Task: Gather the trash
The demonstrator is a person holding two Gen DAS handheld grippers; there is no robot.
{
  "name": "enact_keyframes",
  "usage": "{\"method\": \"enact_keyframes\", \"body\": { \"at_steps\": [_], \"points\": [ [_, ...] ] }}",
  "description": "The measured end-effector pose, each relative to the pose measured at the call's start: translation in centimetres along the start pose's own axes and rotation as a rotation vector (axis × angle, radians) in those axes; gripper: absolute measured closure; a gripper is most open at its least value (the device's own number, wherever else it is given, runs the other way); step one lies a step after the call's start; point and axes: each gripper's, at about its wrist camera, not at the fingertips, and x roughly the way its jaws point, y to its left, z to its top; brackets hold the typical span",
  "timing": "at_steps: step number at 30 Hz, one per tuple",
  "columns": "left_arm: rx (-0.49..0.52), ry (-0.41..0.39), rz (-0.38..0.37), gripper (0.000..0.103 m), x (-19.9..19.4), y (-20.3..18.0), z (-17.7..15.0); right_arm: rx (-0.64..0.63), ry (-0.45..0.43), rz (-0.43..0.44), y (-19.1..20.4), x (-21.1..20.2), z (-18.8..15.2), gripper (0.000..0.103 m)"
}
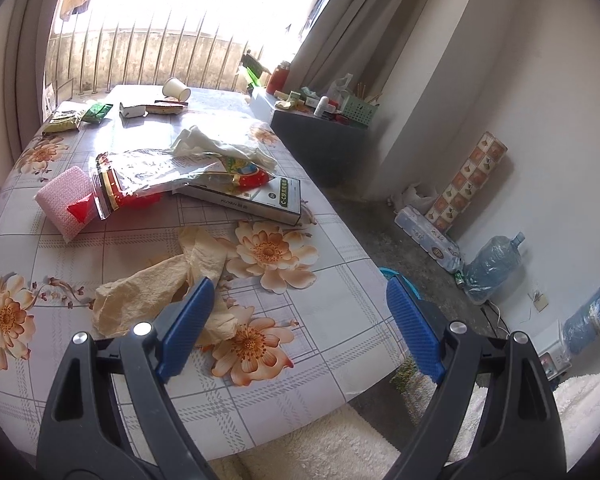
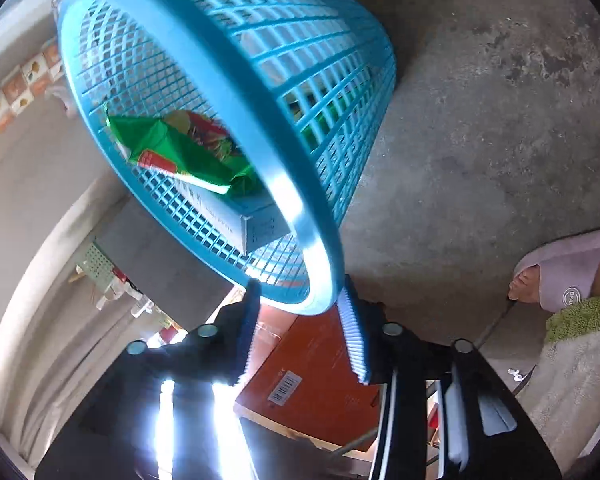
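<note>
basket rim [image 2: 300,216] blocks right jaws | table [image 1: 340,300] near edge bare

The left hand-held gripper [image 1: 300,308] has its lower body cut off by the frame's bottom edge, and one finger covers part of the crumpled tan paper [image 1: 156,296]. Beyond the surface's [image 1: 340,312] edge only a sliver of the blue basket [image 1: 400,278] shows. The clutter on the far shelf [image 1: 320,128] is too small to identify.

In the right wrist view the basket rim [image 2: 236,120] is motion-blurred, and hides part of the green wrapper [image 2: 180,152] and white box [image 2: 256,224]. Glare washes out the right hand-held gripper's [image 2: 300,328] body. A slippered foot [image 2: 560,276] is cropped at the right edge.
</note>
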Motion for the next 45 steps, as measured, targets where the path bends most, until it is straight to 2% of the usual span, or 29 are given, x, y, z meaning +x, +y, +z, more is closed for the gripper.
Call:
{"method": "enact_keyframes", "body": {
  "at_steps": [3, 6, 8, 10, 12, 15, 16, 18, 20, 22, 25, 28, 31, 33, 36, 39, 42, 45],
  "points": [
    [-0.015, -0.010, 0.001, 0.019, -0.5, 0.6, -0.1, -0.084, 0.012, -0.007, 0.7, -1.9, -0.3, 0.045],
    [-0.029, -0.016, 0.000, 0.019, -0.9, 1.2, -0.3, -0.186, 0.007, -0.032, 1.4, -5.8, -0.5, 0.042],
    [-0.036, -0.018, 0.008, 0.019, -1.2, 1.8, -0.6, -0.332, 0.024, -0.083, 2.8, -8.5, -1.7, 0.042],
    [-0.035, -0.019, 0.035, 0.019, -1.4, 2.3, -1.0, -0.533, 0.030, -0.164, 4.6, -11.3, -3.7, 0.042],
    [-0.025, -0.024, 0.078, 0.019, -1.8, 2.9, -1.4, -0.773, 0.015, -0.234, 6.7, -13.8, -7.3, 0.042],
    [-0.013, -0.026, 0.137, 0.019, -2.2, 3.7, -2.3, -1.193, -0.063, -0.326, 10.0, -17.6, -15.1, 0.040],
    [-0.011, -0.026, 0.154, 0.019, -2.3, 4.1, -2.5, -1.340, -0.090, -0.327, 10.9, -18.6, -18.3, 0.037],
    [-0.012, -0.021, 0.181, 0.019, -2.5, 4.7, -3.0, -1.604, -0.151, -0.302, 12.0, -20.3, -24.7, 0.017],
    [-0.027, -0.017, 0.200, 0.019, -2.3, 5.4, -3.3, -1.794, -0.206, -0.255, 12.4, -21.5, -30.0, 0.006],
    [-0.076, -0.016, 0.185, 0.019, -2.0, 6.3, -3.2, -1.894, -0.218, -0.221, 12.7, -21.8, -34.0, 0.006],
    [-0.173, -0.008, 0.156, 0.019, -1.1, 7.9, -2.8, -2.004, -0.146, -0.172, 12.5, -20.8, -39.3, 0.006],
    [-0.234, -0.013, 0.165, 0.019, -0.6, 9.2, -2.6, -2.173, -0.041, -0.138, 10.3, -18.9, -44.7, 0.006],
    [-0.273, -0.016, 0.175, 0.019, -0.7, 10.7, -3.0, -2.289, 0.116, -0.120, 7.2, -16.8, -49.1, 0.006],
    [-0.291, -0.025, 0.193, 0.019, -1.1, 11.7, -3.4, -2.357, 0.269, -0.111, 4.9, -15.3, -51.7, 0.006],
    [-0.312, -0.033, 0.216, 0.019, -1.8, 13.3, -3.9, -2.448, 0.472, -0.140, 1.6, -12.7, -55.5, 0.006],
    [-0.334, -0.040, 0.226, 0.019, -2.4, 14.6, -4.2, -2.473, 0.600, -0.188, -0.3, -9.4, -58.1, 0.006],
    [-0.355, -0.049, 0.224, 0.019, -2.9, 15.8, -4.4, -2.456, 0.704, -0.311, -2.1, -5.1, -59.4, 0.006],
    [-0.364, -0.059, 0.221, 0.019, -3.3, 16.7, -4.5, -2.507, 0.768, -0.405, -4.3, -2.5, -59.8, 0.006]
  ]
}}
